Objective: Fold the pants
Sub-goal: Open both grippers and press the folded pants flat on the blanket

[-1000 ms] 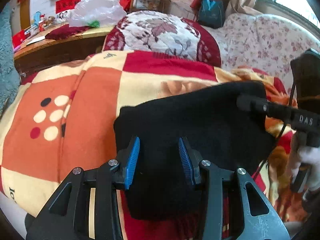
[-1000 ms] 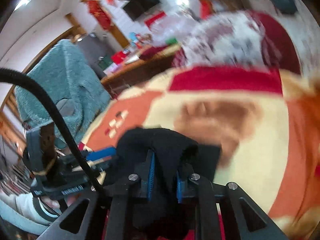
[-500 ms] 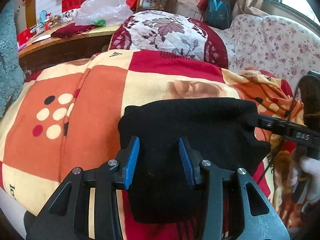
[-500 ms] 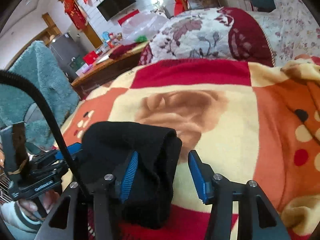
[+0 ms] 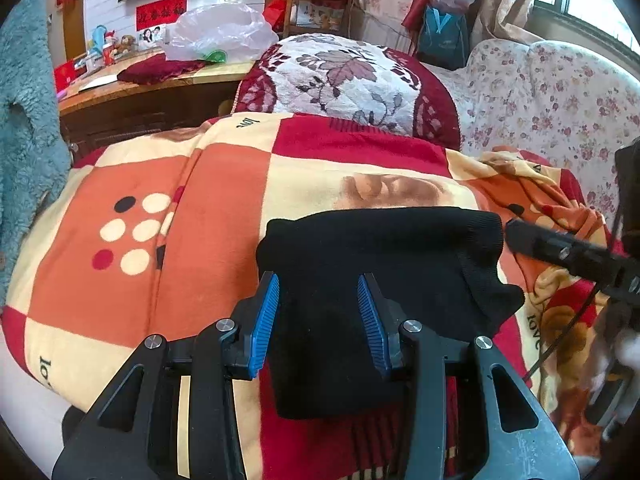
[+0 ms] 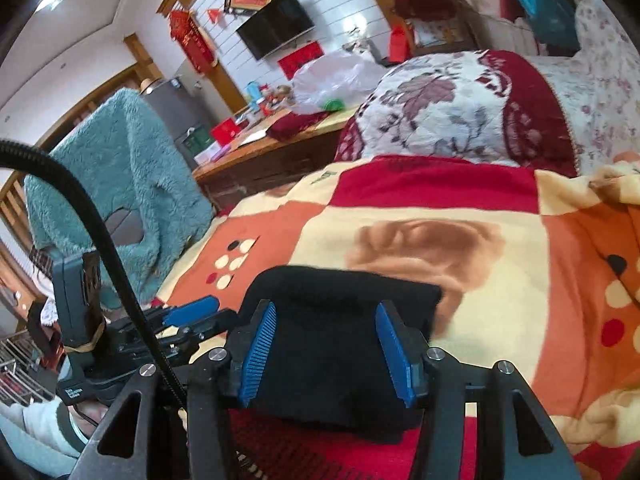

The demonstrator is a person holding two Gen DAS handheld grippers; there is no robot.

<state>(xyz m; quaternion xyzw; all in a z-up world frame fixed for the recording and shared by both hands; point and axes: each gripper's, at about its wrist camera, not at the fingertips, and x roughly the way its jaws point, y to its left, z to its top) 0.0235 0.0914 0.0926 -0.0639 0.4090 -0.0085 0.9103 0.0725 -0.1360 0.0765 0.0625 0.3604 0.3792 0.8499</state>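
Observation:
The black pants (image 5: 372, 264) lie folded into a compact bundle on the checked blanket (image 5: 120, 280); they also show in the right wrist view (image 6: 336, 344). My left gripper (image 5: 320, 320) is open, its blue pads either side of the bundle's near edge, gripping nothing. My right gripper (image 6: 326, 354) is open above the bundle's other side, holding nothing. The right gripper's finger shows in the left wrist view (image 5: 560, 248) just past the bundle's right edge. The left gripper shows in the right wrist view (image 6: 188, 312) at the left.
A patterned red and white cushion (image 5: 344, 80) lies behind the blanket. A wooden desk (image 5: 152, 92) with a plastic bag stands at the back left. A teal fluffy cloth (image 6: 120, 176) hangs at the left. A floral sofa (image 5: 560, 100) is at the right.
My right gripper opened and let go of the pants, then drew back. The bundle settled flat on the blanket. My left gripper stayed open in place.

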